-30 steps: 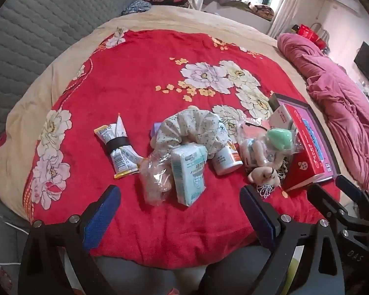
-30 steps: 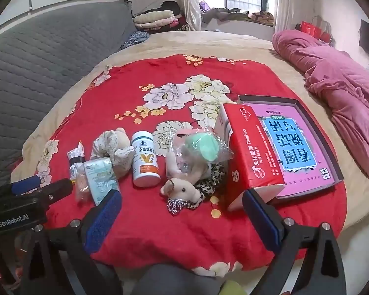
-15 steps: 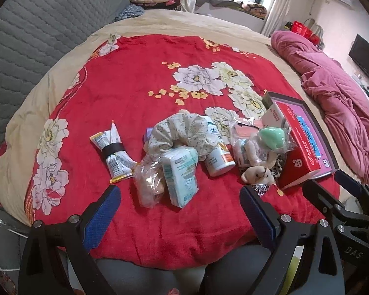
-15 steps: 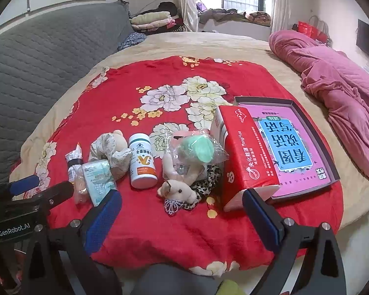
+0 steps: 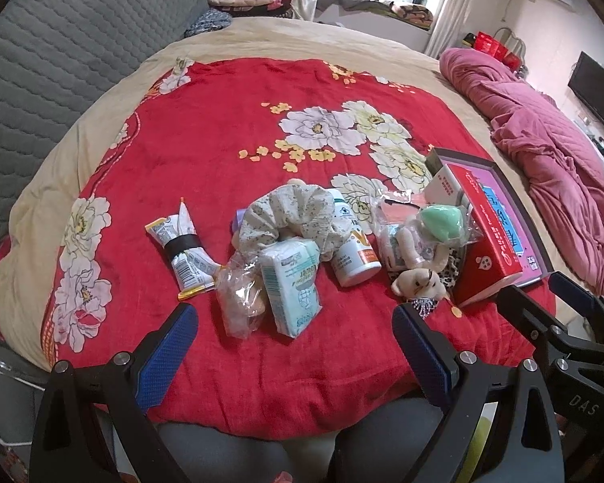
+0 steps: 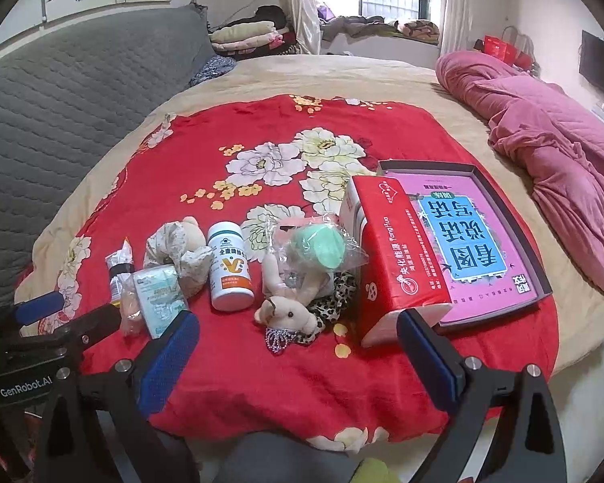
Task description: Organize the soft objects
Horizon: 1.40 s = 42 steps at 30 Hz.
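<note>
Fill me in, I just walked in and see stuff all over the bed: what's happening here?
A person holds a two-finger gripper in each hand over a red floral blanket, about to sort soft things. Neither the left gripper nor the right gripper holds anything; both are open at the near edge. Nothing is sorted yet: a tissue pack, a floral fabric roll, a white bottle, a small plush toy and a red tissue box lie clustered beside a flat box.
</note>
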{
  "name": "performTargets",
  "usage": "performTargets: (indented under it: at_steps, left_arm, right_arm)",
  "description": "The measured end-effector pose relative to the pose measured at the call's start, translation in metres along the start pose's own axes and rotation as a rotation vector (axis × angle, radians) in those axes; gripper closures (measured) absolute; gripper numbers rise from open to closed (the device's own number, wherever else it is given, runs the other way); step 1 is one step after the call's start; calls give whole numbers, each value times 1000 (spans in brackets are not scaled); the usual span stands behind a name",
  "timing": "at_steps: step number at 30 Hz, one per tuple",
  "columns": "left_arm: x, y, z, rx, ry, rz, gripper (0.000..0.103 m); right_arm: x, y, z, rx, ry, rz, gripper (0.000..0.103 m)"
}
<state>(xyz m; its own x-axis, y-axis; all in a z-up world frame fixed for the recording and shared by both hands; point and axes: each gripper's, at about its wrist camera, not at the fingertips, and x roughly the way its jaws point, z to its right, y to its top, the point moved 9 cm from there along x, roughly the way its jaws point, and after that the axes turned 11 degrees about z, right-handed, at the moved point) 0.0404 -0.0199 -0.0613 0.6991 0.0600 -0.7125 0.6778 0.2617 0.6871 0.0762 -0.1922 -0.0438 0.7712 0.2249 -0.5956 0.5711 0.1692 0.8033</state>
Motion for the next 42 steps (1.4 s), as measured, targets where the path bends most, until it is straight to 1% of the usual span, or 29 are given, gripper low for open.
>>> performTargets:
  at_steps: [27, 42]
  left_arm:
    - [1, -4, 4, 15, -6, -1, 6]
    - [10, -5, -3, -2, 0, -18, 6]
  right_arm:
    - [-1, -3, 6, 2, -18, -2, 4]
    - [5, -5, 5, -1, -19, -16, 4]
